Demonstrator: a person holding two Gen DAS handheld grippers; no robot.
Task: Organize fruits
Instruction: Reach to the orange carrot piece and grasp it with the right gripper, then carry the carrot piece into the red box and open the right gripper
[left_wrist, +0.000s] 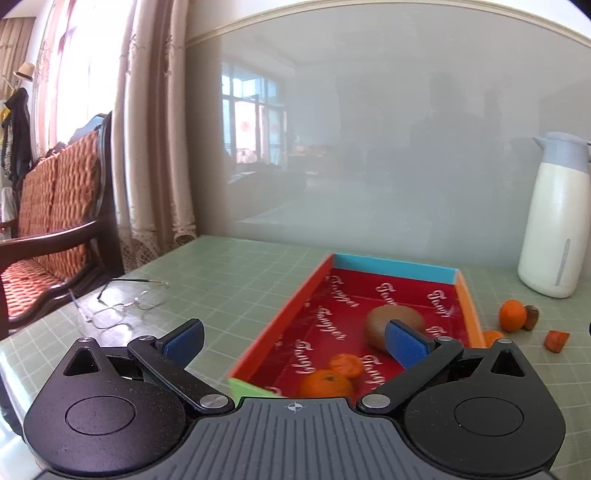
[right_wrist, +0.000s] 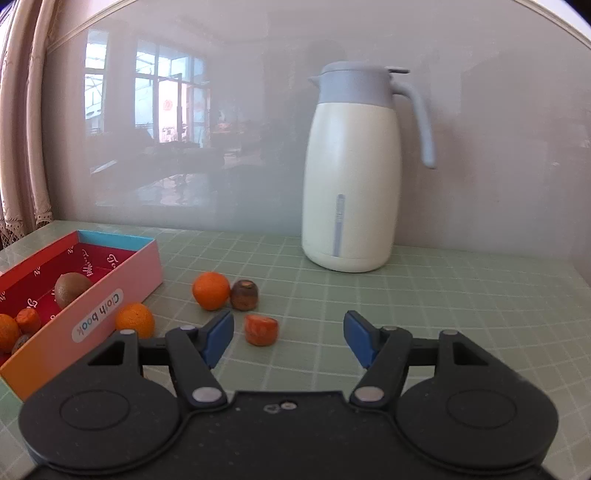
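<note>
My left gripper stands wide open over the near end of a box with a red printed floor, nothing between its blue pads. A brown kiwi lies in the box, partly hidden behind the right-hand pad. An orange and an orange piece lie nearer me. My right gripper is open above the table. A cut orange piece lies just ahead of its left finger, untouched. Beyond are an orange, a brown fruit and another orange against the box.
A white and blue-grey jug stands at the back by the wall. Spectacles lie on the green gridded table, left of the box. A wooden chair with an orange cushion stands past the table's left edge.
</note>
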